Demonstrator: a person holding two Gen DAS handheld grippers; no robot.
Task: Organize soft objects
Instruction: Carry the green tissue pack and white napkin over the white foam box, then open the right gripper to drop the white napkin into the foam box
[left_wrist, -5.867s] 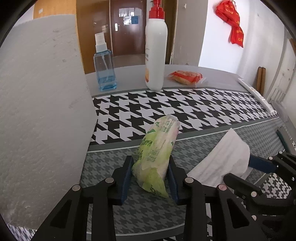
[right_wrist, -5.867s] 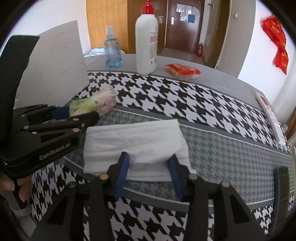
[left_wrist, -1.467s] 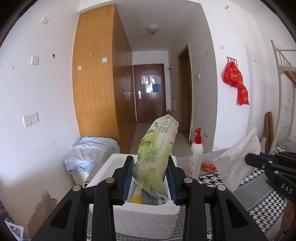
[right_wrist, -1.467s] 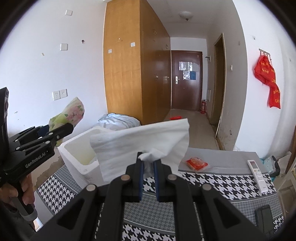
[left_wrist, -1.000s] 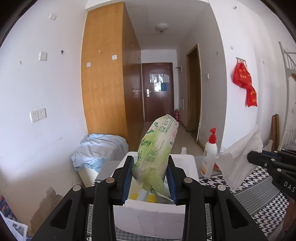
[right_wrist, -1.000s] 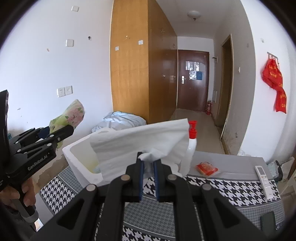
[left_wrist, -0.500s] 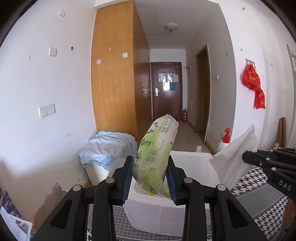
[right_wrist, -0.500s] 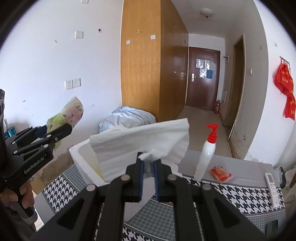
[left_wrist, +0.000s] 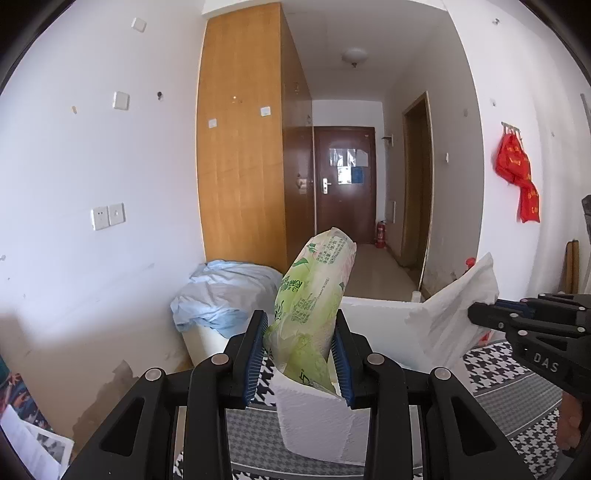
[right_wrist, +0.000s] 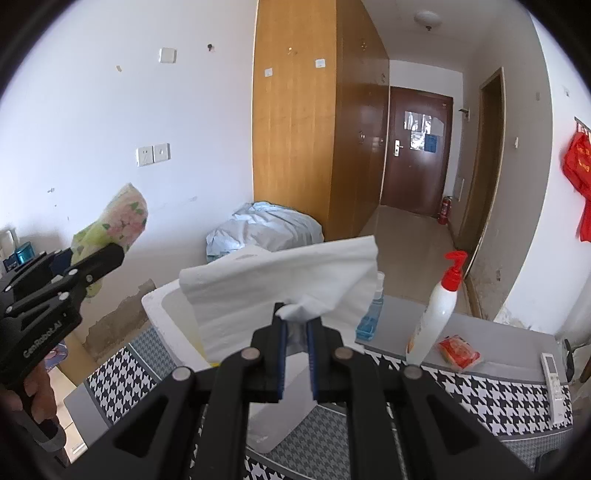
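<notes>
My left gripper (left_wrist: 300, 354) is shut on a green tissue pack (left_wrist: 314, 295), held upright above the near corner of a white foam box (left_wrist: 314, 424). My right gripper (right_wrist: 295, 343) is shut on a white folded cloth (right_wrist: 280, 288), which hangs over the same foam box (right_wrist: 162, 317). In the right wrist view the left gripper (right_wrist: 107, 258) shows at the left with the flowered tissue pack (right_wrist: 118, 218) in it. In the left wrist view the right gripper (left_wrist: 476, 314) comes in from the right, holding the cloth (left_wrist: 454, 314). The box's inside is mostly hidden.
On the houndstooth tablecloth (right_wrist: 461, 391) stand a white pump bottle (right_wrist: 436, 314), a blue spray bottle (right_wrist: 371, 314), a red packet (right_wrist: 458, 350) and a remote (right_wrist: 552, 373). A heap of blue bedding (right_wrist: 258, 229) lies behind the box, by a wooden wardrobe (right_wrist: 317, 118).
Both views have swung left: the foam box slid rightward in the left wrist view and the bottles moved right. Both grips stayed the same.
</notes>
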